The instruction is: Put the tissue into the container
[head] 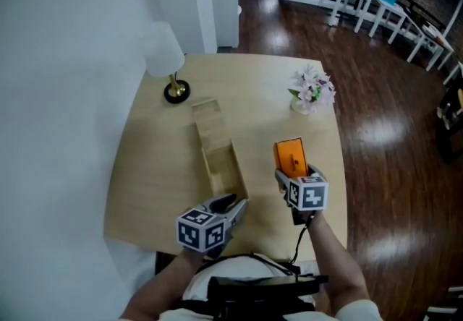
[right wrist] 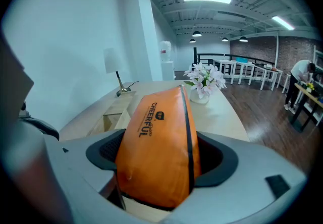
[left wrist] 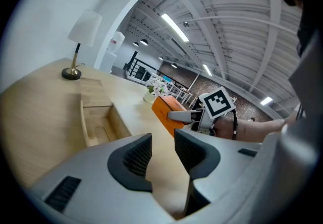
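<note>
Well, my right claw (right wrist: 160,160) clamps the orange tissue pack (right wrist: 156,127) mid-body, right of centre in the head view; it looks soft and light (slick wrapper). My left claw (left wrist: 162,155) sits narrowly parted, empty, beside the wooden container (head: 223,171).

Head view: high, steeply down on pale wooden table (head: 145,175). Gripper views: low, close over tabletop, facing forward across it. All three share open light-wood box (head: 221,164) and white-shaded lamp (head: 163,52).
</note>
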The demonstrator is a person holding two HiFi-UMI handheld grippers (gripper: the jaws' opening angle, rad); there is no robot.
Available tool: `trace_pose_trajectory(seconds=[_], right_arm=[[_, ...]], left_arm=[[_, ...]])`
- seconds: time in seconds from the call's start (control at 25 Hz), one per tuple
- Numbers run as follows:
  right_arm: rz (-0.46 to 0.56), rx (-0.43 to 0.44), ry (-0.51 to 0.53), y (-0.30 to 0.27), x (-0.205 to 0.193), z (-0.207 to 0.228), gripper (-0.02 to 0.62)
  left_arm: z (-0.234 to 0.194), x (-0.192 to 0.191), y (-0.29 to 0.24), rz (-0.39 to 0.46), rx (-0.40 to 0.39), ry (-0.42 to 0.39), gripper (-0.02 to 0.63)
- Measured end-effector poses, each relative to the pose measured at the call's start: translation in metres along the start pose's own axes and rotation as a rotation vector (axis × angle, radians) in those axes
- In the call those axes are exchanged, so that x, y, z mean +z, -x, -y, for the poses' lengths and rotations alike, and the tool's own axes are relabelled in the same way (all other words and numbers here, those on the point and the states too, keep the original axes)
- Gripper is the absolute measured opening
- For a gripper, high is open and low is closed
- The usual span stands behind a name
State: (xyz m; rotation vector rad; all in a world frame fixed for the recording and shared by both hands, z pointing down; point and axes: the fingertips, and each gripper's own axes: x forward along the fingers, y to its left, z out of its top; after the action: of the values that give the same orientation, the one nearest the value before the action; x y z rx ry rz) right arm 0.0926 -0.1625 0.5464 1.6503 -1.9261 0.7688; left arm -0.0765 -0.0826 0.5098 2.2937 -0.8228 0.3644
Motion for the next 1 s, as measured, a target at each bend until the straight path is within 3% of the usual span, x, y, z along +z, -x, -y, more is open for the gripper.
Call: trace_pose_trajectory(seconds=[1.0], right_arm=[[-0.037, 0.150, 0.111, -0.043, 0.006, -0.149, 0.420]], left_arm=[[-0.073, -0.007, 0.060, 0.029, 0.059, 0.063, 0.143]])
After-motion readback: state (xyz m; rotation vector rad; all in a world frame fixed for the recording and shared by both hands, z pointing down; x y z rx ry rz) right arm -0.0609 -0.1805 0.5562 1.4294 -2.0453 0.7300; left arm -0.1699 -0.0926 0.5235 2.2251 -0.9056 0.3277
